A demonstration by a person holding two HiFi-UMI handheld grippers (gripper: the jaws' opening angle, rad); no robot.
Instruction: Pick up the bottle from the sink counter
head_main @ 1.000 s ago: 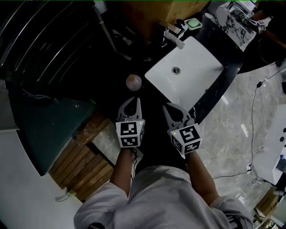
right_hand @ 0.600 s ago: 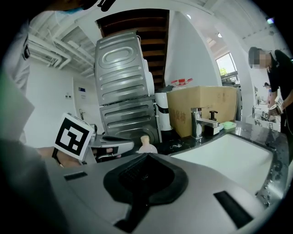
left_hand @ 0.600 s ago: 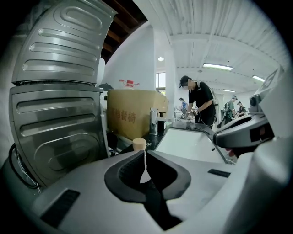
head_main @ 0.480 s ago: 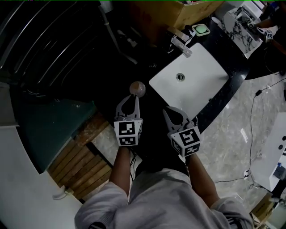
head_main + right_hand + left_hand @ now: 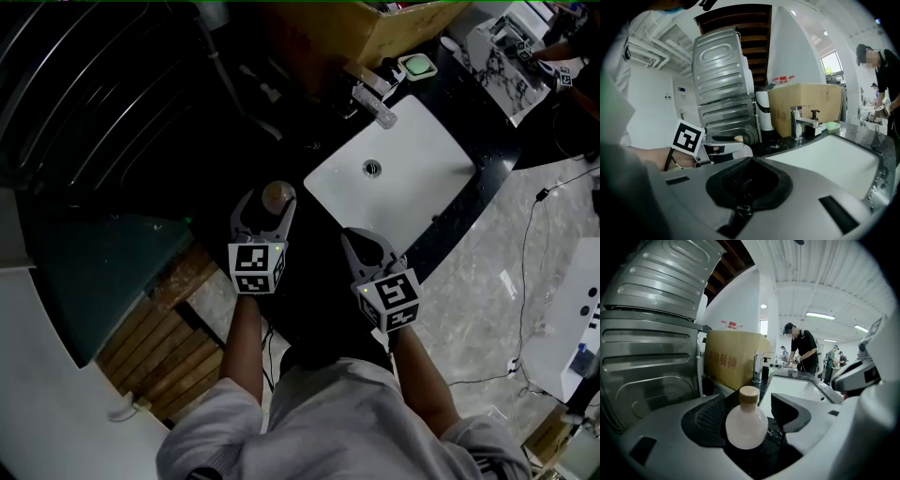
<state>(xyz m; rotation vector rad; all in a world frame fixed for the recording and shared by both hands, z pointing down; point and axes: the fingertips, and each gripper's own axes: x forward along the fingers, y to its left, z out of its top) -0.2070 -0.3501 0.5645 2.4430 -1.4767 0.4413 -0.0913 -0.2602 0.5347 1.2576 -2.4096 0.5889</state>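
Left gripper view: my left gripper [image 5: 749, 401] jaws just spread, straddling small round white bottle with tan cap [image 5: 746, 425], not touching. Likely light, slick, breakable; I'd pinch belly.

- A steel faucet [image 5: 375, 101] stands ahead of the right claw [image 5: 352, 236], well apart from it.
- A pale green soap [image 5: 416, 66] lies just past the faucet, farther still from that claw.
- A brown cardboard box [image 5: 398, 23] with red print sits behind the faucet, ahead of both claws.
- A ribbed grey metal casing [image 5: 651, 348] rises near the left claw [image 5: 267, 199], on its left side.
- Wooden slats [image 5: 173, 347] lie low, behind the left claw and to its left.
- A black cable [image 5: 525, 281] trails over the marble floor [image 5: 478, 281], well to the right of the right claw.
- A person in black clothes and a cap [image 5: 802, 350] stands far ahead of the left claw, head bowed.
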